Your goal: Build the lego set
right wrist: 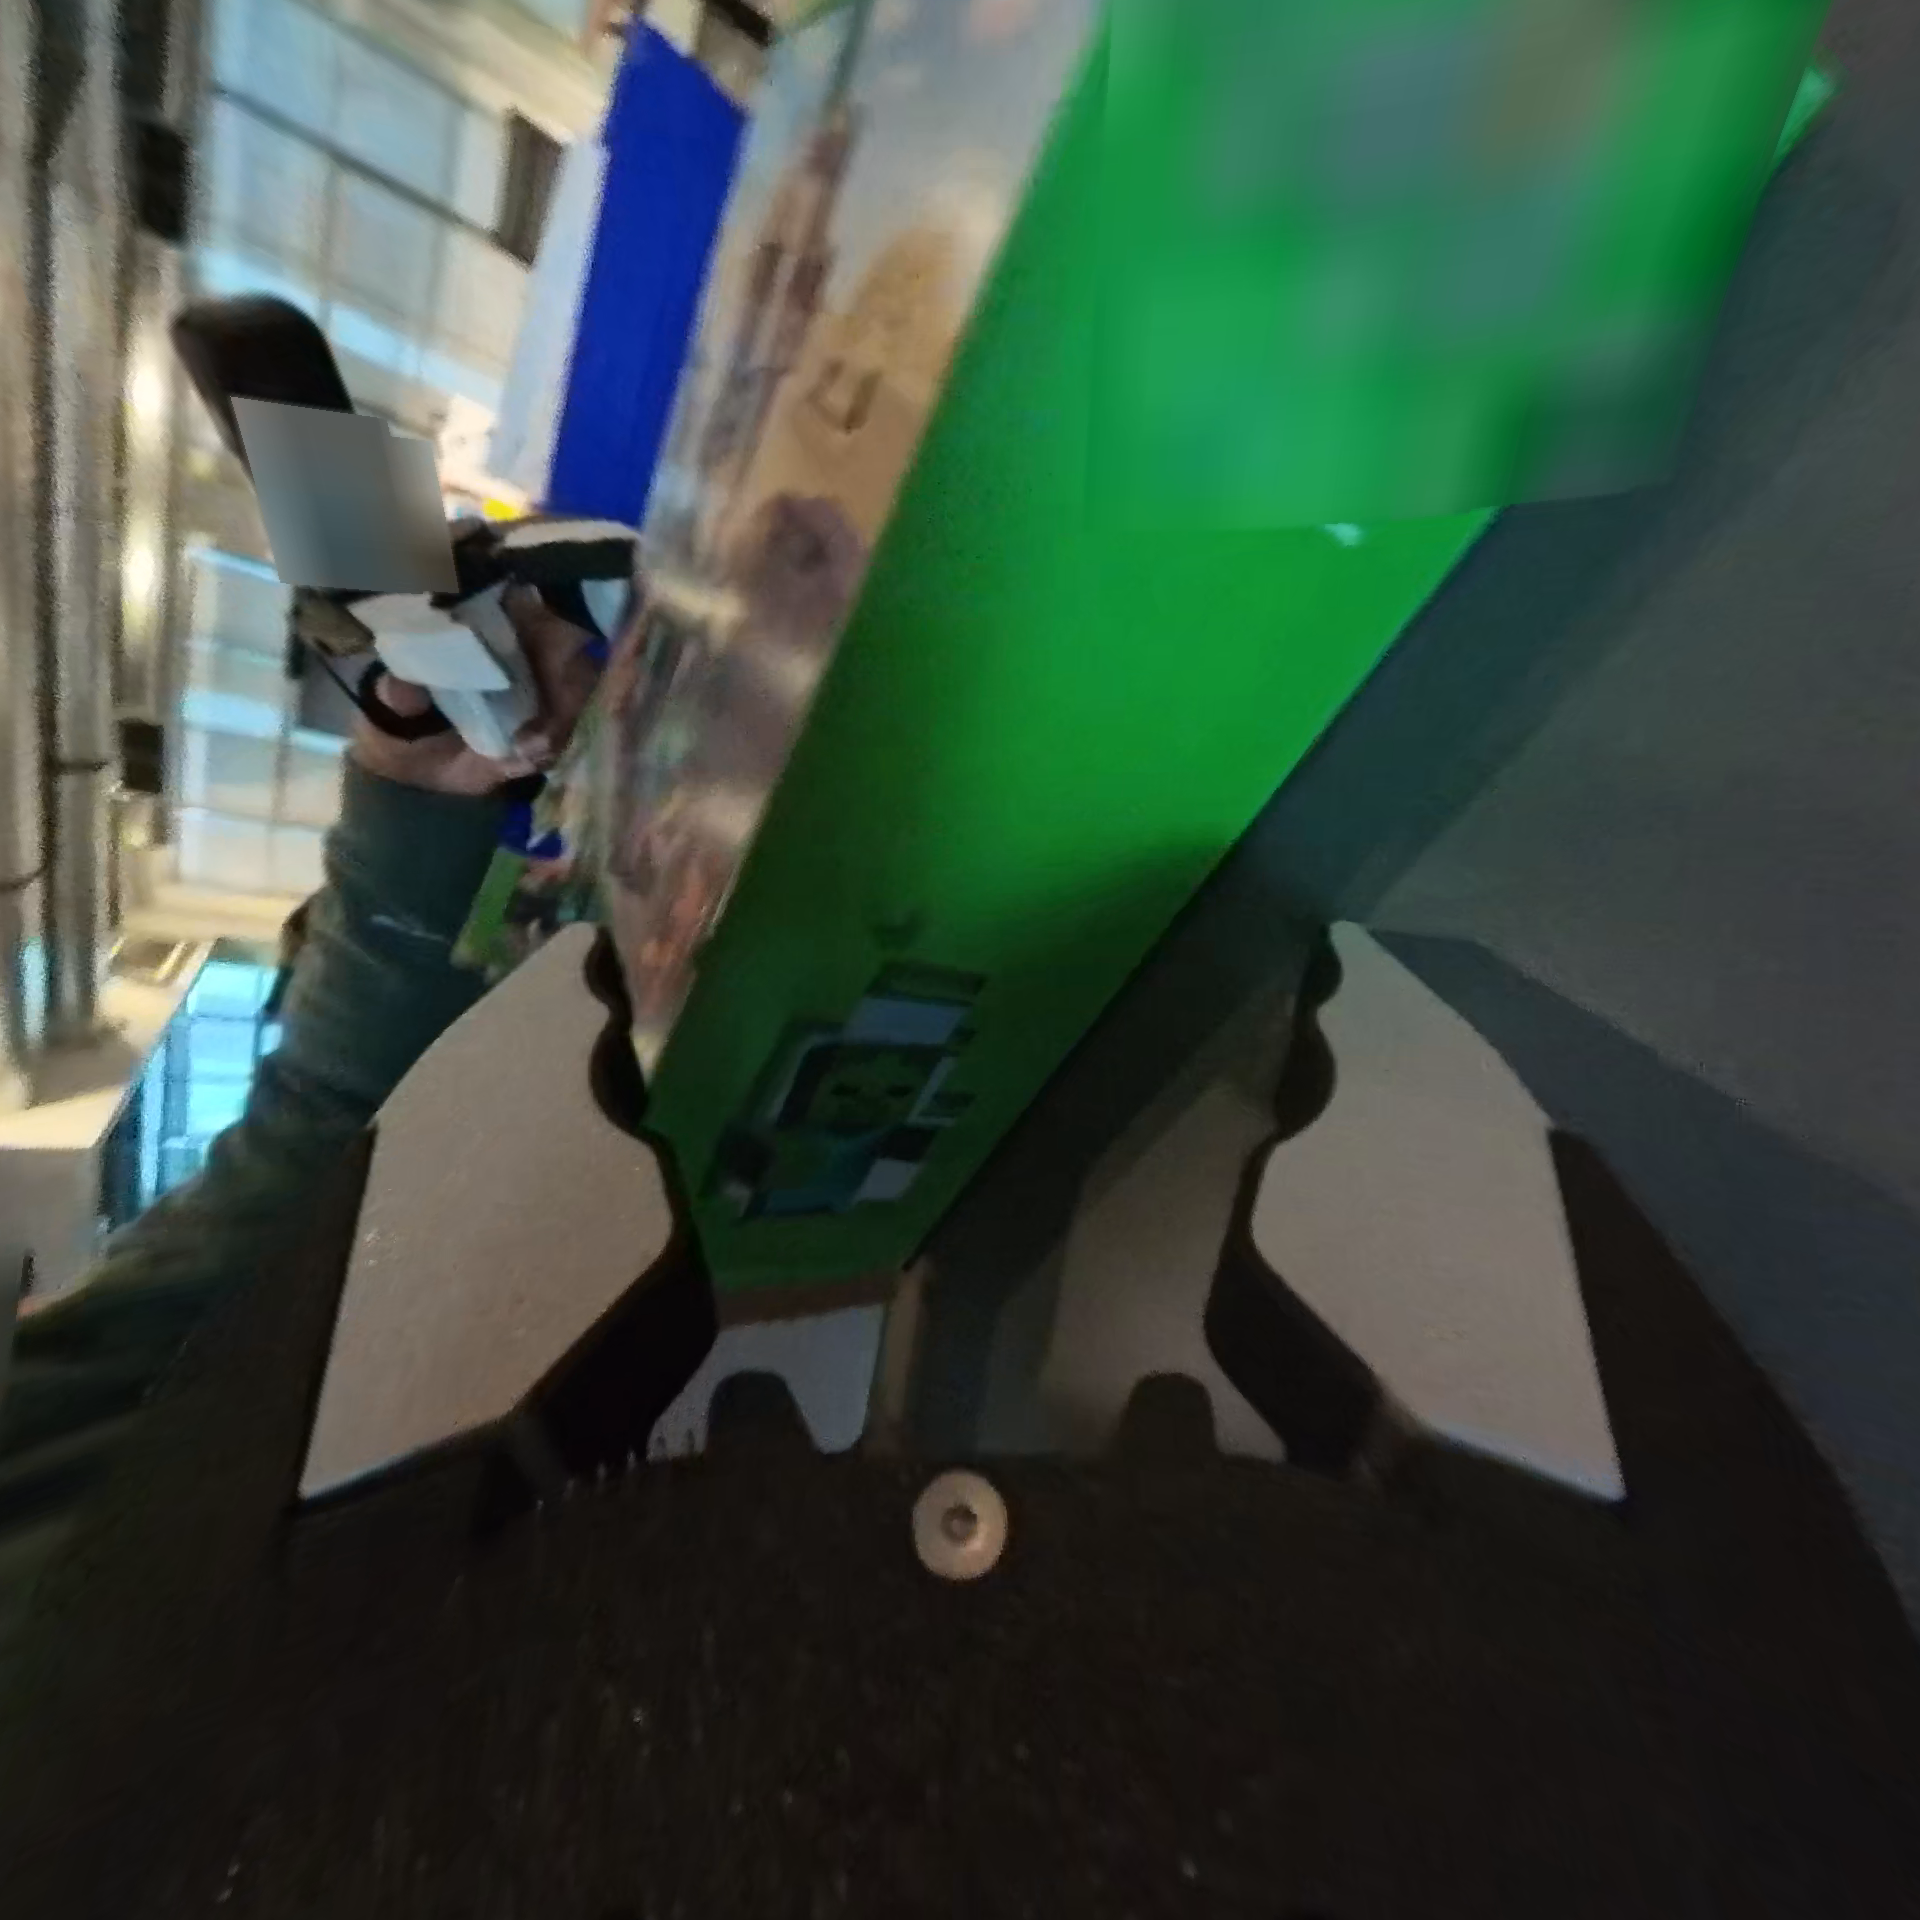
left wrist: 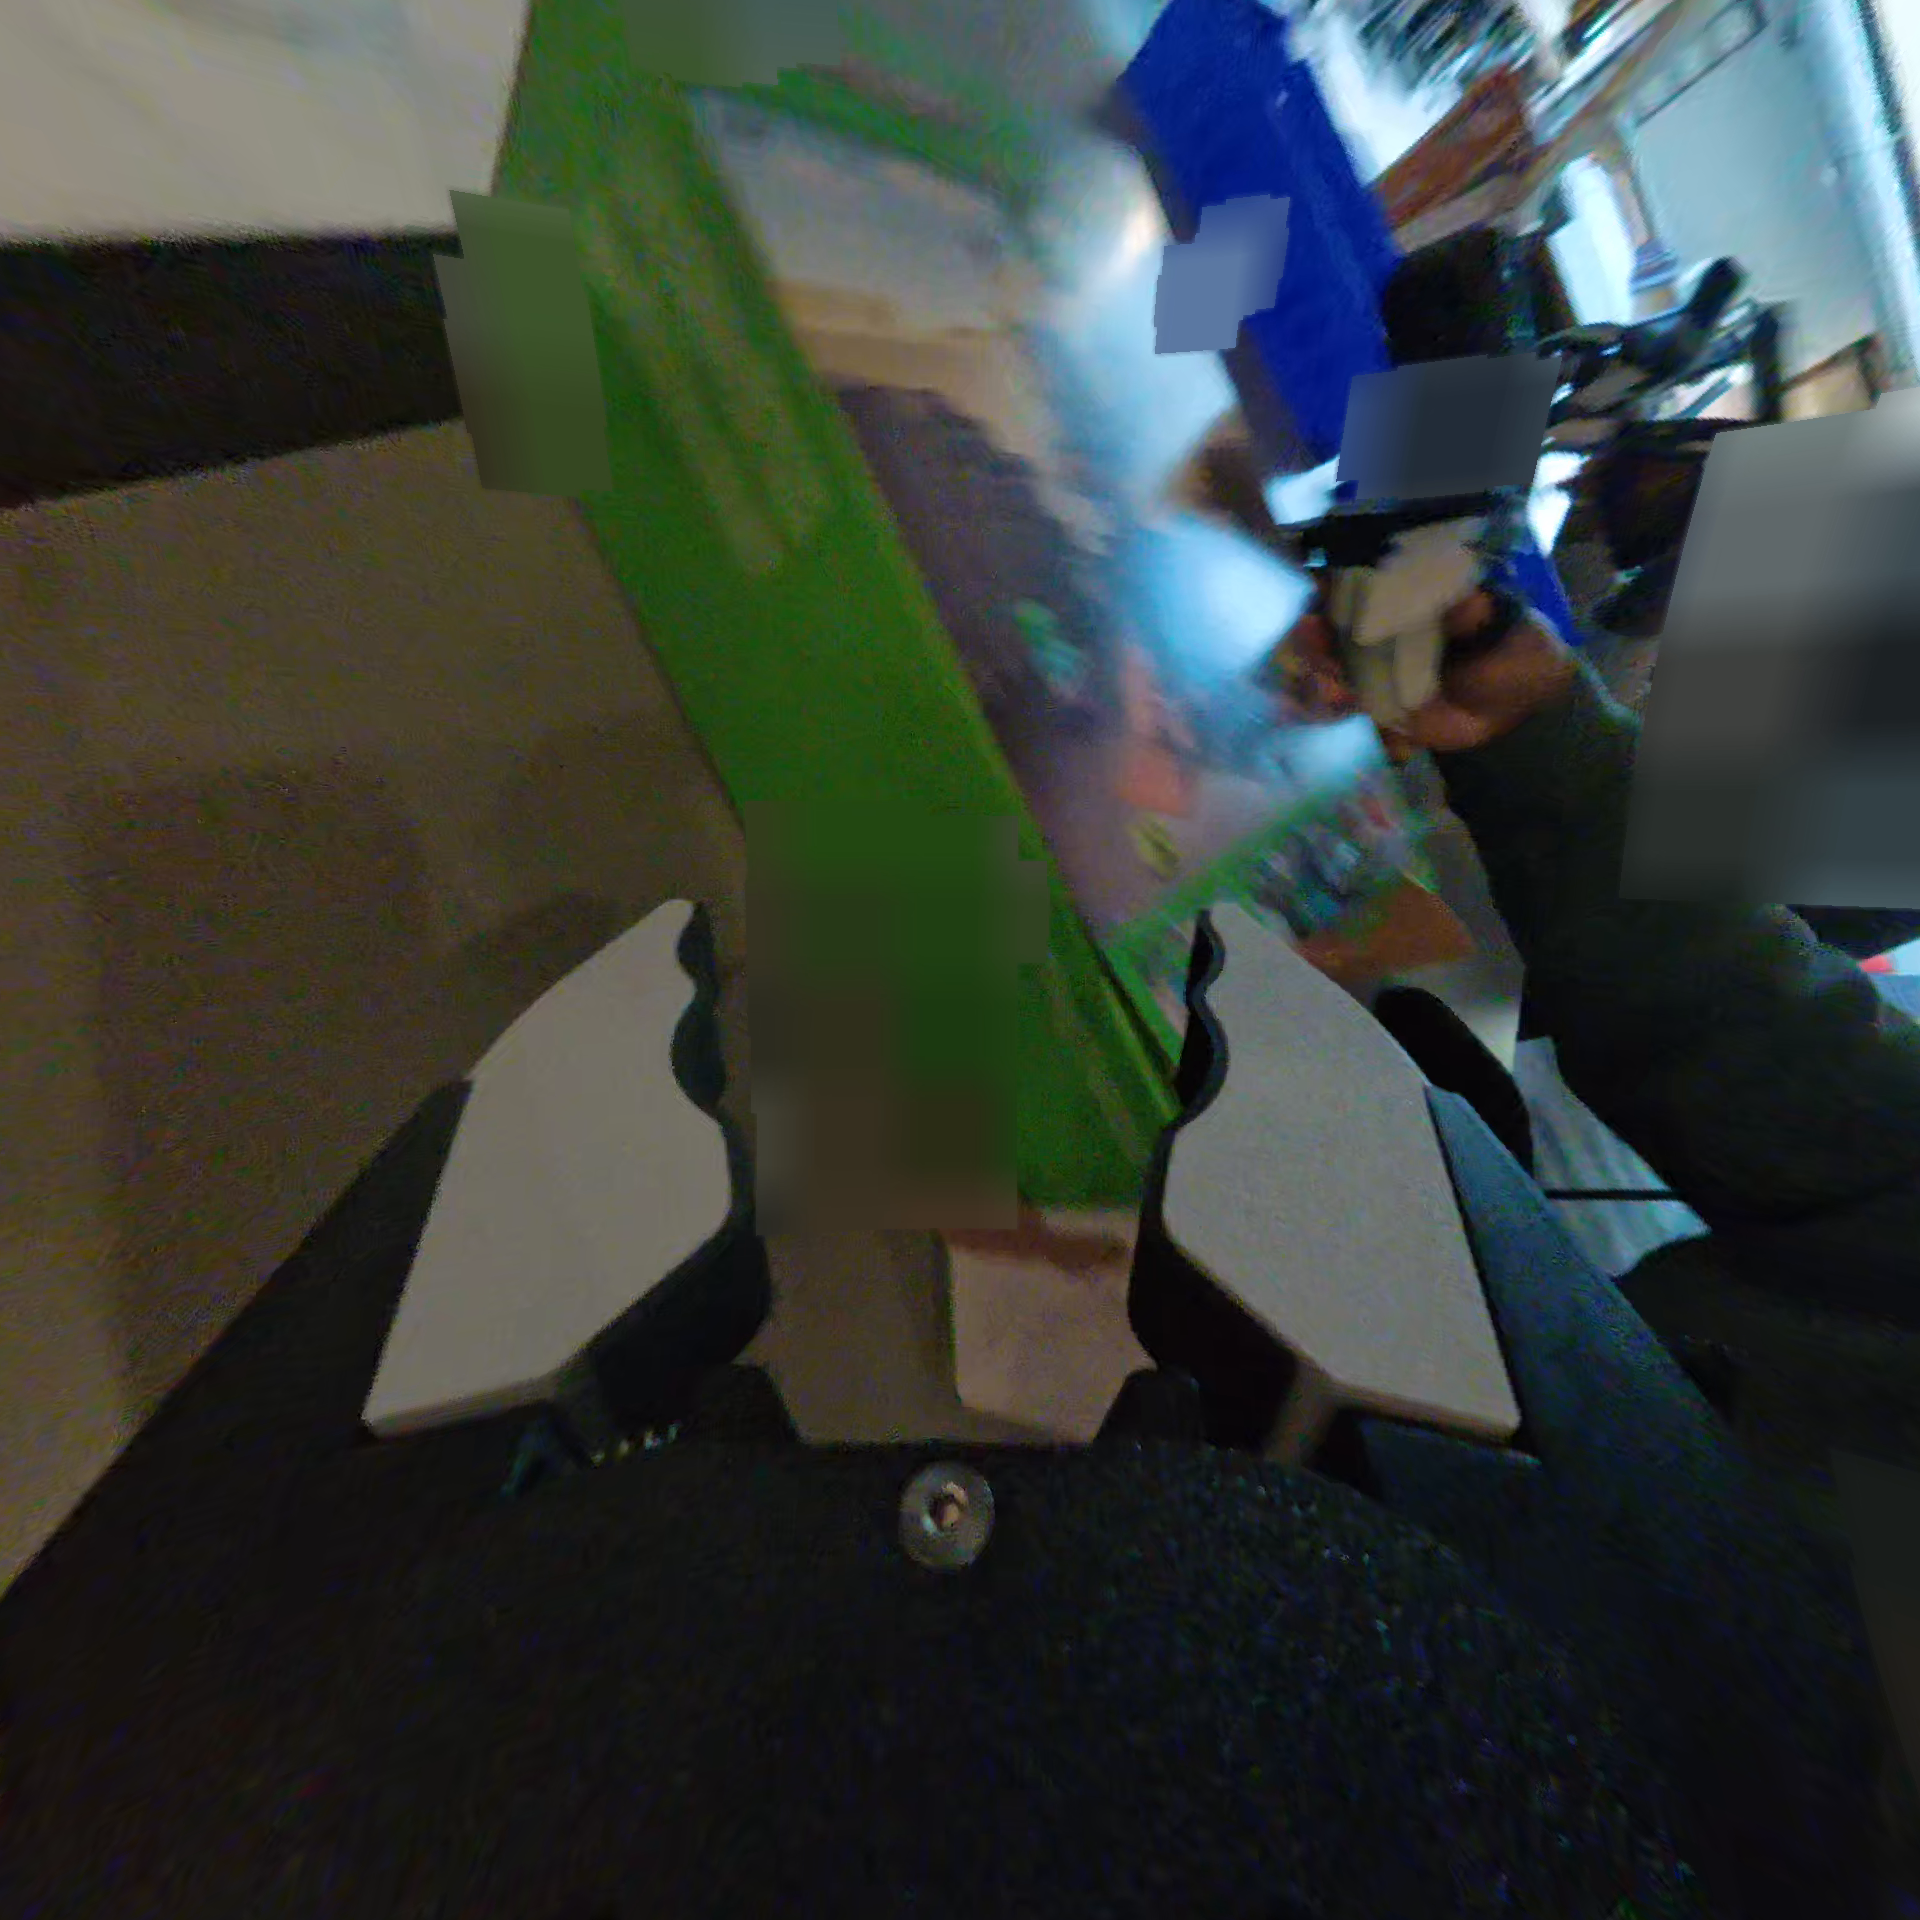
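A green Lego box [left wrist: 831, 644], printed on its broad face and green along its narrow sides, is tilted up between 2 hand-held grippers, 1 at each end. In the left wrist view the left gripper [left wrist: 945, 997] has its jaws set wide around the box's narrow green end; whether the pads press the cardboard cannot be told, since that spot is masked. In the right wrist view the right gripper [right wrist: 961, 1039] also stands wide, with the box's lower corner against its left finger [right wrist: 499, 1195] and a clear gap to the other finger.

The box looks like stiff, glossy cardboard, probably light and rather slippery (loose parts inside may shift), so the narrow ends near the corners seem the safest hold. A beige surface [left wrist: 312, 727] lies just beside the box, and the far side looks open, though blurred.
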Demonstrator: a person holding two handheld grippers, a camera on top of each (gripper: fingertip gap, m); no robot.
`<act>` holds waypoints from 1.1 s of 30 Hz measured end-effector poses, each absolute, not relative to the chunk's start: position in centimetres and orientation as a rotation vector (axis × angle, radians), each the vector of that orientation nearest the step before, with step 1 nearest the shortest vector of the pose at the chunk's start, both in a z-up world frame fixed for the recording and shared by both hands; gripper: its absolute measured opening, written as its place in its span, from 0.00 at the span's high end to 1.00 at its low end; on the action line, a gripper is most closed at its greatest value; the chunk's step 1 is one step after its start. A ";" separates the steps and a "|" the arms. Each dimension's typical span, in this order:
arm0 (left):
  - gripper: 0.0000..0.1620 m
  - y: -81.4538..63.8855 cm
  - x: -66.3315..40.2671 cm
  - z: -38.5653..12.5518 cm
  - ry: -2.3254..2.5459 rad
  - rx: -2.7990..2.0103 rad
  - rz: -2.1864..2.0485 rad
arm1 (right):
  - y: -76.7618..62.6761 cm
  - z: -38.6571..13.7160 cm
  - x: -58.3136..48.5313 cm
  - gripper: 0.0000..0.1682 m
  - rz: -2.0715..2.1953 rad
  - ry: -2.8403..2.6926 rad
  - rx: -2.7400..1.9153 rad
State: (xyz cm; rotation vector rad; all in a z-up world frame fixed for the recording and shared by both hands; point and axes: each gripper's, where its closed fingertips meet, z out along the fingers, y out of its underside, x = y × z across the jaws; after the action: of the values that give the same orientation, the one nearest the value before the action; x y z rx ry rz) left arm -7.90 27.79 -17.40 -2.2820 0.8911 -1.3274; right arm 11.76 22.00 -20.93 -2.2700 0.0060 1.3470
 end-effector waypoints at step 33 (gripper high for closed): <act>0.42 25.7 -13.7 -0.3 1.031 -1.540 -0.556 | 24.9 -4.3 -2.9 0.37 0.621 -0.847 -1.673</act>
State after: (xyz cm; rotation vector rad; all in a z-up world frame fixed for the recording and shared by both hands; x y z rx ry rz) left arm -13.71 25.74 -0.30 -1.5399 1.0307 -0.5561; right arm -2.91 24.88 -4.27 -1.6725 -0.8466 0.6211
